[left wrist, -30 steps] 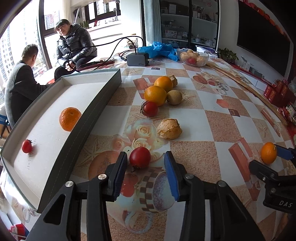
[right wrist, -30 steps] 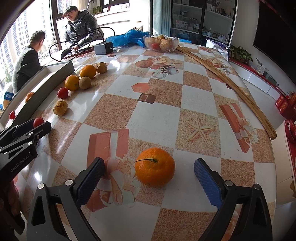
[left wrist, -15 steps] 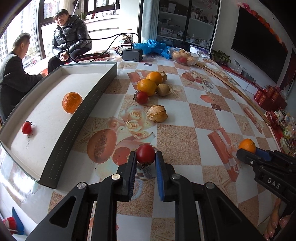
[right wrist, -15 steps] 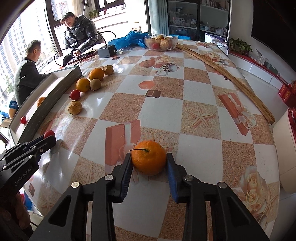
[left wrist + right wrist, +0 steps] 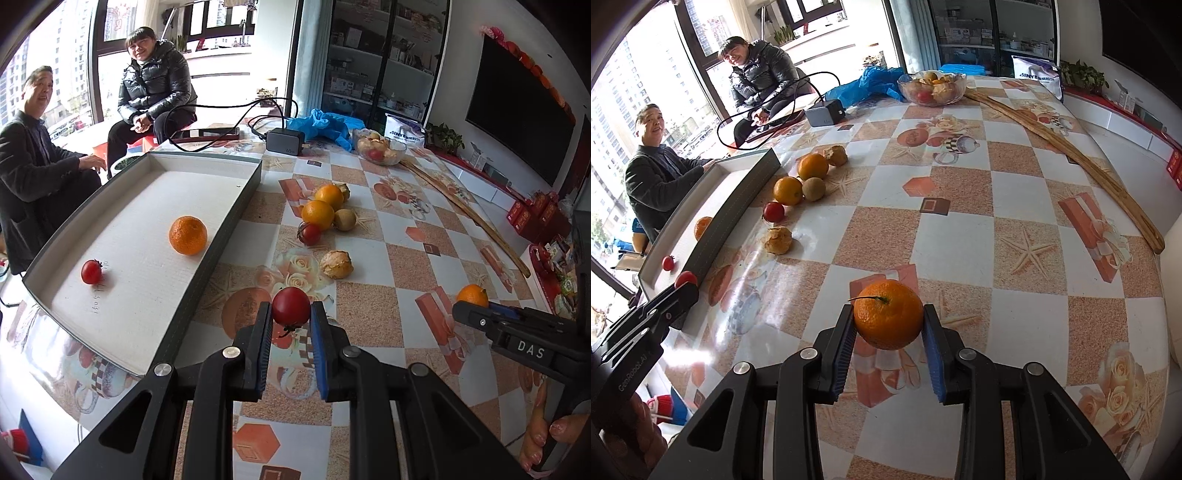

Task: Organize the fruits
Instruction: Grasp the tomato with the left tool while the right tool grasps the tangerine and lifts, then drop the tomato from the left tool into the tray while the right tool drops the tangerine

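My left gripper is shut on a red tomato and holds it above the table, right of the grey tray. The tray holds an orange and a small tomato. My right gripper is shut on an orange, lifted off the table; it also shows in the left wrist view. Loose on the table lie two oranges, a kiwi, a tomato and a wrinkled brown fruit.
A glass bowl of fruit, a black charger with cables and a blue bag sit at the far end. A long wooden stick lies along the right side. Two people sit beyond the tray.
Both grippers closed from open, the left on the tomato and the right on the orange. Both have since lifted their fruit off the table.
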Tool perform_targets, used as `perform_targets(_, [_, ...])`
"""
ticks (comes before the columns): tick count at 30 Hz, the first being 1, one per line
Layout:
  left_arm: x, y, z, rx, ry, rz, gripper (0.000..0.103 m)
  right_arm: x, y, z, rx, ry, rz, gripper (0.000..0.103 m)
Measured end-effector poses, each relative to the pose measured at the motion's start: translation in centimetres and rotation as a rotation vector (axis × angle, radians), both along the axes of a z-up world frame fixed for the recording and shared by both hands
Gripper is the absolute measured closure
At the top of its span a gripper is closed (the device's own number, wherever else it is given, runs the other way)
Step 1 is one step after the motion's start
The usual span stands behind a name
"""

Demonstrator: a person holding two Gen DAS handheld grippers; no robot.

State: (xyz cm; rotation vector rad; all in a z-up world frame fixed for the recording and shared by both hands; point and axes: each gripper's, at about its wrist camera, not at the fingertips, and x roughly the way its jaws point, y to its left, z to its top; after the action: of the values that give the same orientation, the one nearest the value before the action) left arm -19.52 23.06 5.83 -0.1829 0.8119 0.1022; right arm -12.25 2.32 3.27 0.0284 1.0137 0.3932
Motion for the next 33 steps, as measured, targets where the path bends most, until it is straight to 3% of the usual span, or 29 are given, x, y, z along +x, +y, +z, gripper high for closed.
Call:
perform_targets(9, [-0.2,5.3,1.4,0.031,-0.013,0.096,0.081,2.4,4.4,1.7,0.074,0.029,0.079,0.066])
perform_targets(25, [1.8,13.5,-0.3,0.089,0.051,0.26,0.081,6.0,17.9,2.9,0.11,0.063,0.279,0.066])
perform_targets(33, [2.5,15.8,-2.3,0.077,0.091,0.319,0.081,7.6,23.7,2.2,0.11,0.072,0.345,0.066])
